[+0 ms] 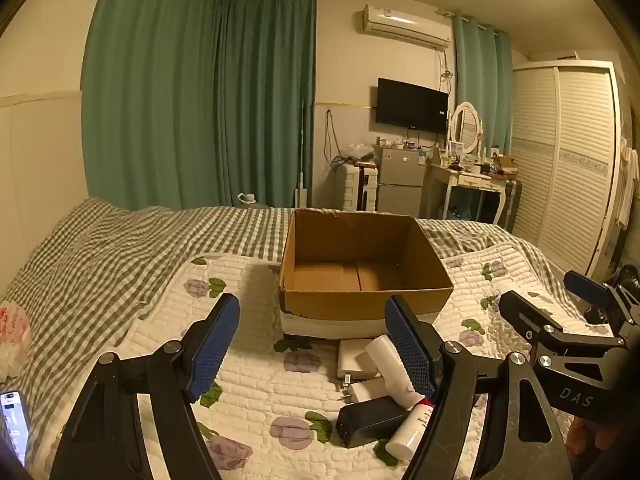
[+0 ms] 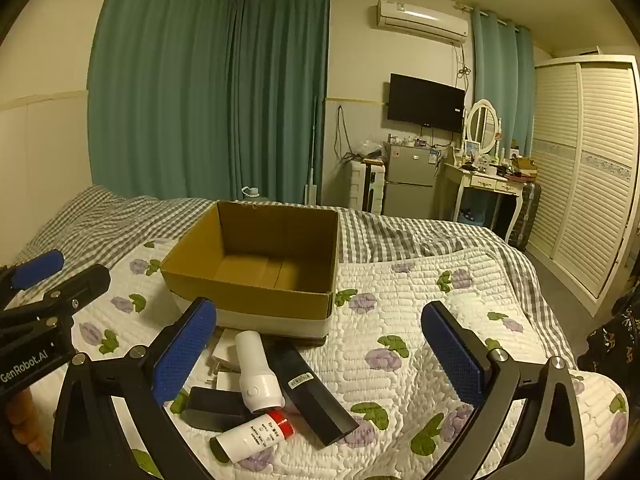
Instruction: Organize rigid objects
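An open, empty cardboard box [image 1: 368, 296] [image 2: 248, 292] sits on the floral quilt. In front of it lies a pile: a white cylindrical device [image 2: 254, 372] [image 1: 386, 364], a white tube with a red band [image 2: 252, 436] [image 1: 408, 428], a black charger block [image 2: 216, 404] [image 1: 368, 420], a long black flat box [image 2: 312, 392], and white plug adapters [image 1: 354, 358] [image 2: 222, 354]. My left gripper [image 1: 312, 352] is open and empty, just left of the pile. My right gripper [image 2: 320, 360] is open and empty, above the pile.
The bed has a grey checked sheet [image 1: 100, 248]. A phone [image 1: 14, 424] and a crumpled bag [image 1: 12, 336] lie at the left. Beyond the bed stand green curtains, a small fridge [image 2: 408, 180], a dressing table [image 2: 484, 180] and a wardrobe [image 2: 584, 168].
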Tool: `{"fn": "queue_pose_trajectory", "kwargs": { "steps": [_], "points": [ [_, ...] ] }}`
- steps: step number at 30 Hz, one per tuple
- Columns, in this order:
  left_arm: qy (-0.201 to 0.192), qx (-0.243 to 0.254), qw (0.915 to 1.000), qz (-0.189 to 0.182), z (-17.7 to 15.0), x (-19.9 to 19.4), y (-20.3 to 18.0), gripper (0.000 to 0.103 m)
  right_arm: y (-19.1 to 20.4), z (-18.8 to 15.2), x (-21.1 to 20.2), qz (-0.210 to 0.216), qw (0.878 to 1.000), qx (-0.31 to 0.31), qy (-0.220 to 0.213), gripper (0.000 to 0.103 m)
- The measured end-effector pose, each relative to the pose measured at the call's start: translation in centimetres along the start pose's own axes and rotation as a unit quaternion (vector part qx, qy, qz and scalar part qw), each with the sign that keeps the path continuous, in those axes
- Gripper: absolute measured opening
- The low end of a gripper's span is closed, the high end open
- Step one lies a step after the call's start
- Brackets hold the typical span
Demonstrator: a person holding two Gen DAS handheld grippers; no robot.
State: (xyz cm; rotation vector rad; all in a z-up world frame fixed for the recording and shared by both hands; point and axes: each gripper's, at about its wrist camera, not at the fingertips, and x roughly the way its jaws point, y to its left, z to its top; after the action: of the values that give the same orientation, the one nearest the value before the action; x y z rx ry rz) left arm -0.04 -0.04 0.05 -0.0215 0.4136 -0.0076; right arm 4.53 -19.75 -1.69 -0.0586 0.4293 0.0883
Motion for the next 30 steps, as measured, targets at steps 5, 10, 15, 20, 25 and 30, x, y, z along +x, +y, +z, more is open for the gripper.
{"fn": "queue_pose_trajectory", "kwargs": {
  "steps": [5, 10, 15, 20, 25, 30],
  "points": [
    [0.011, -0.006, 0.9999, -0.002, -0.1, 0.3, 0.7, 0.078, 0.1, -0.1, 0.2, 0.001, 1.0, -0.001, -0.003, 0.103],
    [0.003, -0.003, 1.0, 0.001, -0.1, 0.1, 0.5, 0.078, 0.0, -0.5, 0.9, 0.002, 1.0, -0.002, 0.005, 0.103],
    [0.006, -0.005, 1.0, 0.001, -0.1, 0.4, 0.4, 0.078, 0.0, -0.6, 0.4, 0.003, 1.0, -0.005, 0.004, 0.103],
    [0.007, -0.007, 0.9999, 0.003, -0.2, 0.5, 0.4, 0.078, 0.1, -0.7, 1.1, 0.004, 1.0, -0.007, 0.012, 0.103],
    [0.008, -0.007, 0.9999, 0.003, -0.2, 0.5, 0.5, 0.078, 0.0, -0.8, 1.1, 0.003, 1.0, -0.006, 0.014, 0.103],
    [0.008, -0.007, 0.9999, 0.004, -0.2, 0.5, 0.5, 0.078, -0.1, -1.0, 1.2, 0.003, 1.0, -0.006, 0.017, 0.103]
  ]
}}
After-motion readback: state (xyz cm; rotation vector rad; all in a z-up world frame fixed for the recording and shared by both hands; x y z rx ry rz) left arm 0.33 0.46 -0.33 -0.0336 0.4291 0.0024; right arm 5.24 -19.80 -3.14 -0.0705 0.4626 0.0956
